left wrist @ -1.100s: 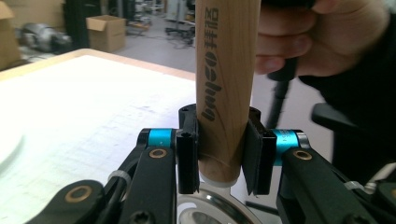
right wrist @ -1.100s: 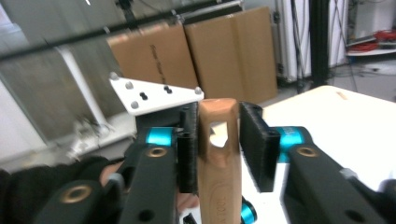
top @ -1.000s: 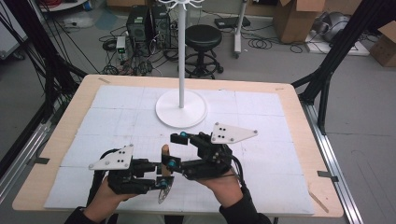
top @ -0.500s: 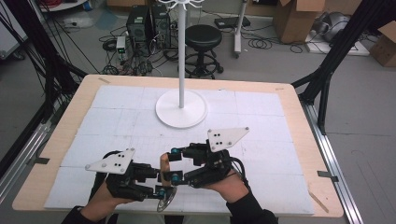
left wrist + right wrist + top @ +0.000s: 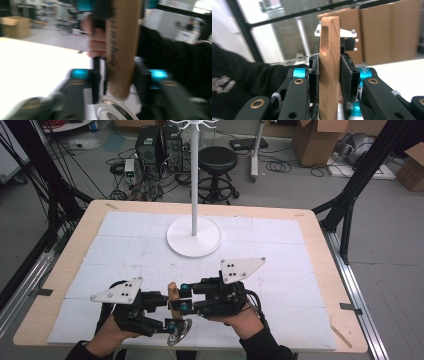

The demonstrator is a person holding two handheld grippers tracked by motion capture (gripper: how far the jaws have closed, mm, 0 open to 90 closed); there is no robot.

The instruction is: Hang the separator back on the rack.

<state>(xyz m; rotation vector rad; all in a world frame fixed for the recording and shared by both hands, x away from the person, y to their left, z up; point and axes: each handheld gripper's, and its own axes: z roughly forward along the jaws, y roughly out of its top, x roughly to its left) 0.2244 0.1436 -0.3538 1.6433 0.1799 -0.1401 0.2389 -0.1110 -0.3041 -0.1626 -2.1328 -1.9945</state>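
L gripper point(image 5: 170, 312) at the table's point(image 5: 320, 270) near edge: jaws have just been opening and now stand apart, w/ the wooden handle point(image 5: 173, 296) between them, pads clear of it. Handle stands upright, metal round head point(image 5: 179, 332) at bottom by the table edge. R gripper point(image 5: 184, 298), just right of it, has just been closing and is clamped on the handle, pads point(image 5: 345, 75) pressed to both sides. White stand point(image 5: 194, 236) well behind.

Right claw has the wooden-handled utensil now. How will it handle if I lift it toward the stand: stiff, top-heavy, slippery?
The wooden handle looks solid and thick, so probably stiff. The right claw presses both pads flat on its sides; bare wood likely grips well. The metal head hangs below the handle, so the weight probably sits low; expect it to swing if the grip loosens. The left claw has just been opening around the handle.
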